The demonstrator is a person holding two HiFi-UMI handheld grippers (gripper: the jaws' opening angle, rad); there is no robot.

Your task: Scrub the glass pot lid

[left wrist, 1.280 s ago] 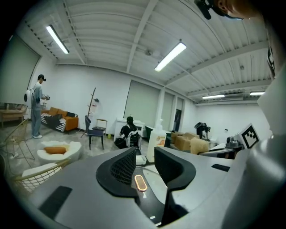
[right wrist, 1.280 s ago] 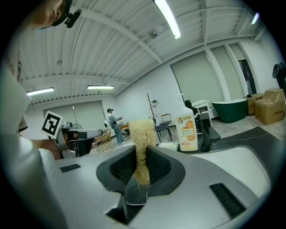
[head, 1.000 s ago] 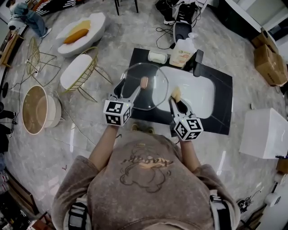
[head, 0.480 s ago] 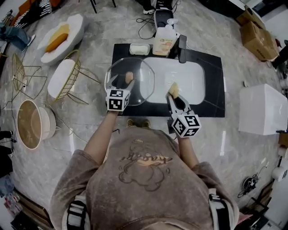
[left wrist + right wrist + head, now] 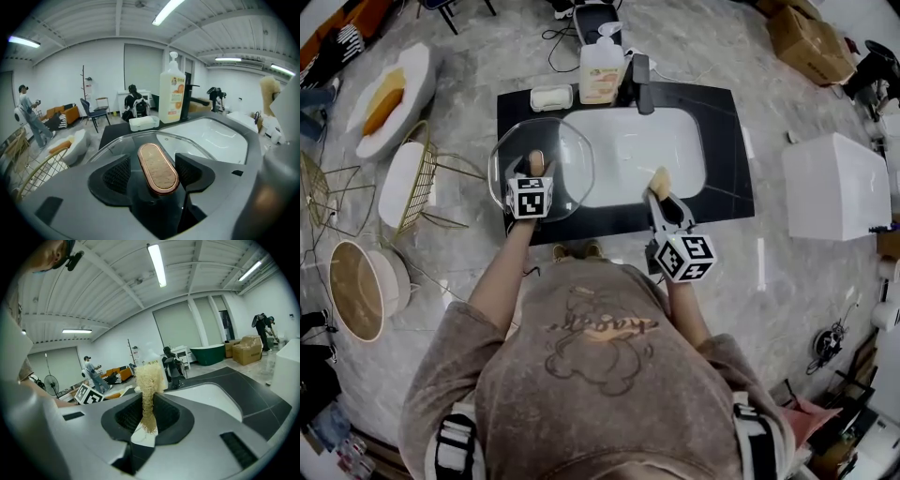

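We stand on a glossy grey marbled floor (image 5: pixel 787 281), with a white box-shaped block (image 5: pixel 834 183) on the right. On the left are a gold wire chair with a white seat (image 5: pixel 398 187), a white round lounge seat (image 5: pixel 414 73) bearing an orange cushion, and a round tub with a brown inside (image 5: pixel 356 291). Brown cardboard boxes (image 5: pixel 811 42) sit far right, and long fluorescent tube lights (image 5: pixel 157 266) cross the ribbed ceiling above white walls (image 5: pixel 61 75).

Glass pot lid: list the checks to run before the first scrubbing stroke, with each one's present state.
1. Left gripper gripping the lid handle: not ok. Its jaws have just been opening; the handle stands between them, pads clear of it.
2. Right gripper holding the loofah: ok, shut on it.
3. Glass pot lid over the black counter at the sink's left edge: ok.
4. Loofah on the glass: not ok, apart.
5. Lid resting steadily: cannot tell.
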